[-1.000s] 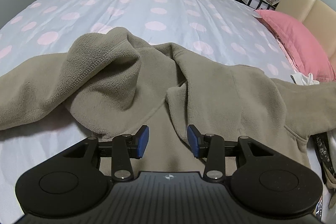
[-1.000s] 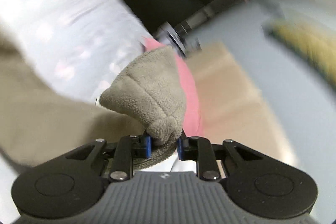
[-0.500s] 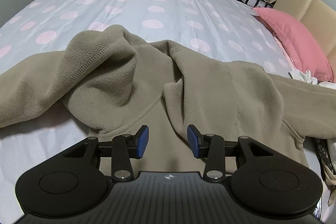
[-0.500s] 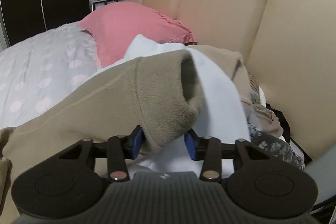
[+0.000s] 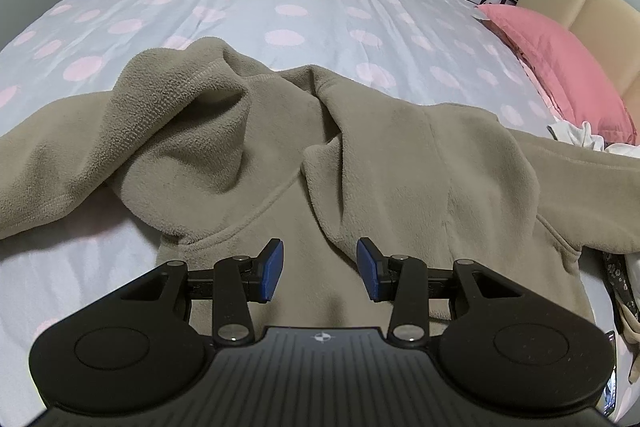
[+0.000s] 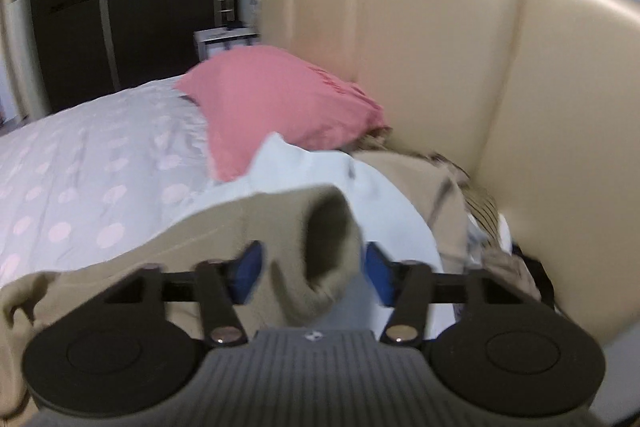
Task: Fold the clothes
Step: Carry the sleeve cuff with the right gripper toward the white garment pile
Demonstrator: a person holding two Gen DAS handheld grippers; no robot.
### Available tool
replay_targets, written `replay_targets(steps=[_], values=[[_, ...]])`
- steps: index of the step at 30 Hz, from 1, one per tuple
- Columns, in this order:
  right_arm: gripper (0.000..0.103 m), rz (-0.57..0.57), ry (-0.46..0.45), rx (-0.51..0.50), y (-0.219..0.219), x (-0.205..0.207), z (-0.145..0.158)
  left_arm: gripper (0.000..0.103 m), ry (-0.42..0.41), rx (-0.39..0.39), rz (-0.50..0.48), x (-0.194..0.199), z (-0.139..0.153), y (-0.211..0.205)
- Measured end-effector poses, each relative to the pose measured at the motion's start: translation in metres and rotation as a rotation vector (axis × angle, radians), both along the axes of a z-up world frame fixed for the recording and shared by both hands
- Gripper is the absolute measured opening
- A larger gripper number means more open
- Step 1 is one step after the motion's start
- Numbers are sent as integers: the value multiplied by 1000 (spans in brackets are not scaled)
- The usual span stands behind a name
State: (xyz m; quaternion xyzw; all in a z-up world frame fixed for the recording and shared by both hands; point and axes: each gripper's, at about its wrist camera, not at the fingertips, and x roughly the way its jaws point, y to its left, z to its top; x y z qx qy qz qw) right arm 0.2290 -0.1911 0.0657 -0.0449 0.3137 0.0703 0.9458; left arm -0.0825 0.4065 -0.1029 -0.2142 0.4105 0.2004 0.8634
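Right gripper closing loosely round fleece sleeve cuff, pads not yet pressing, left gripper released over fleece: cuff likely slipping out on pull.

The left gripper points steeply downward, its two blue-padded fingers parted with nothing pressed between them. Both black finger links sit level and symmetric in front of the ribbed housing. The right gripper tilts down less steeply, and its view is smeared by motion. Its jaws are closing; the blue fingers stand on either side of a fleece cuff, and the blur hides whether the pads press on it.
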Motion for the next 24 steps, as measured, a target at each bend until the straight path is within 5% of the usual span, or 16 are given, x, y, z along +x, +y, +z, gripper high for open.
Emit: replay_targets(steps=[2, 3, 4, 8, 16, 17, 19, 24], values=[[37, 10, 27, -20, 7, 13, -1, 38, 5, 7, -9, 1, -1, -2], [15, 10, 46, -18, 10, 21, -2, 38, 9, 13, -13, 2, -2, -3], [7, 6, 54, -14, 13, 27, -3, 38, 12, 20, -15, 2, -2, -4], [7, -68, -31, -67, 25, 54, 3, 38, 21, 36, -14, 3, -4, -5], [9, -124, 39, -164, 31, 83, -19, 38, 27, 29, 5, 4, -6, 2], [12, -123, 46, -152, 26, 81, -19, 38, 28, 25, 5, 4, -7, 3], [40, -127, 40, -101, 13, 75, -11, 38, 31, 21, 3, 5, -8, 3], [72, -95, 52, 78, -22, 54, 7, 38, 34, 17, -3, 5, -8, 2]])
